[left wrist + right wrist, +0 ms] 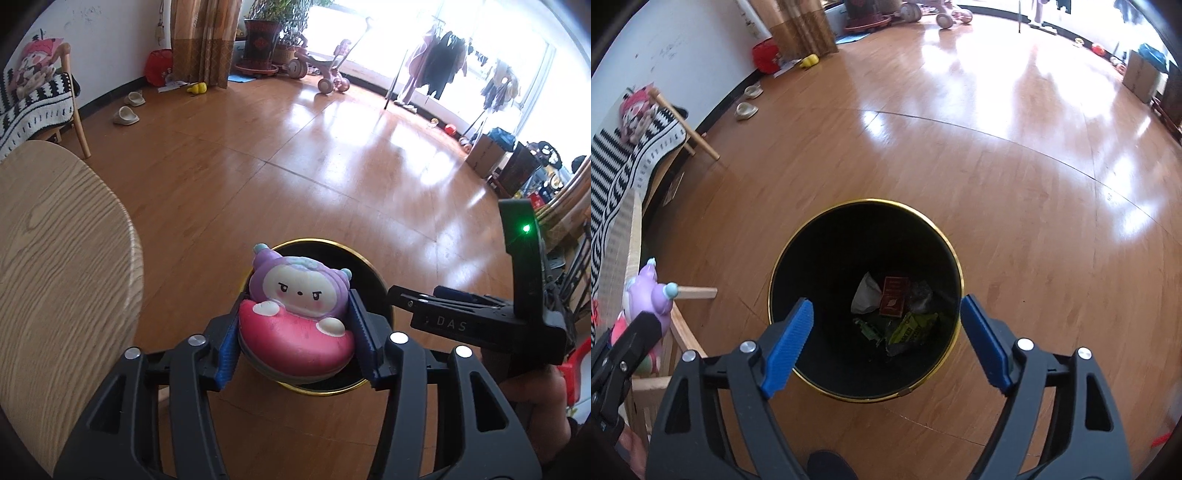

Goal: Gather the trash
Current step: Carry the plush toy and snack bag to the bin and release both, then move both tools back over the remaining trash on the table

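A squishy toy [295,310], a purple-hooded figure on a pink cushion, sits between the blue pads of my left gripper [297,295], which press on both its sides. It hangs over the near half of a black bin with a gold rim [369,266]. The right gripper's black fingers [424,306] reach in from the right. In the right wrist view my right gripper [885,301] stands wide open above the bin [871,201] with nothing between its pads. Down inside lie white paper [866,295], a red pack [894,297] and a yellow-green wrapper [912,326]. The toy [646,291] shows at the left edge.
A round wooden tabletop [55,277] lies close on the left. Behind it is a chair with a striped blanket [33,103]. Slippers [125,116], a child's tricycle [328,77], a potted plant [262,40] and a clothes rack [439,66] stand far across the wooden floor.
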